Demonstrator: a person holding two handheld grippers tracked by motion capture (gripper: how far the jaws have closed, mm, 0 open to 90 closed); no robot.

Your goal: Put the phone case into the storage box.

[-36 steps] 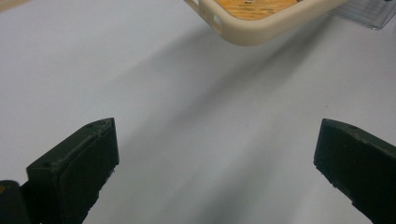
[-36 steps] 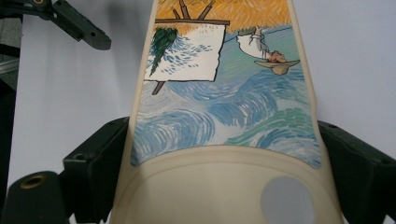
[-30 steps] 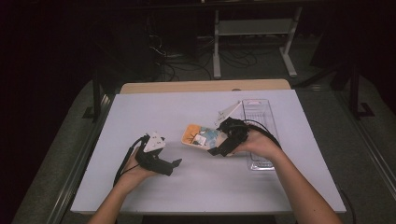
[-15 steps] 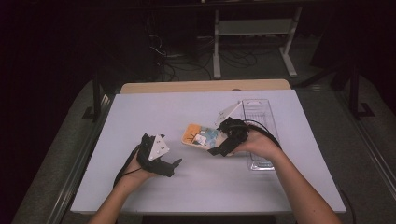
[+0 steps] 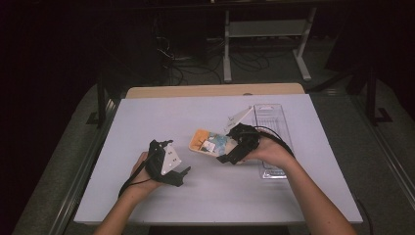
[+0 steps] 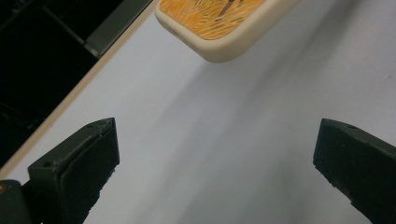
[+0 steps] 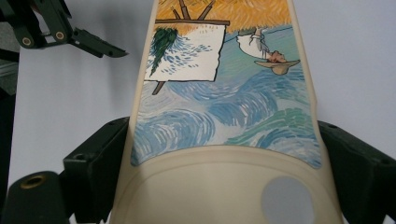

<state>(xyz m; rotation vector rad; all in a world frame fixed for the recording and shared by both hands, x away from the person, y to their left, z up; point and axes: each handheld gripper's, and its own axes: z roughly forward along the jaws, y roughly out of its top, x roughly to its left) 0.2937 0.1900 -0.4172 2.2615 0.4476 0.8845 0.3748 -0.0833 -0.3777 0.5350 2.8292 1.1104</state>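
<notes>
Right hand-held gripper (image 5: 226, 157) is clamping the cream-rimmed phone case with the painted orange-and-blue picture on its back (image 5: 209, 142). In the right gripper view both black jaws are pressing on the case's long edges (image 7: 224, 116), near the camera-cutout end. I'm holding the case near the middle of the white table (image 5: 147, 117), just left of the clear plastic tray (image 5: 274, 122). From the shadow under it in the left gripper view (image 6: 219, 28), I'm judging it's lifted slightly off the surface rather than lying flat.

Left hand-held gripper (image 5: 182, 175) is released: jaws standing wide apart in the left gripper view, nothing between them, only bare table.

What's changing: over the last second the left unit has been rolling in the hand. The grey plate on top (image 5: 170, 157) is tipping up and shifting right, and the jaws are now pointing toward the case's orange end. The right side is not moving; the case sits at the same spot as before.

My read: I'm lining up the left for a second grip on the free end of the case, either a handover or a two-handed hold. Still a clear gap between left jaws and case, so no contact yet. Next I'm needing to close that gap and square the open jaws to the case's edges before squeezing. Risk is nudging the case and twisting it in the right grip.
</notes>
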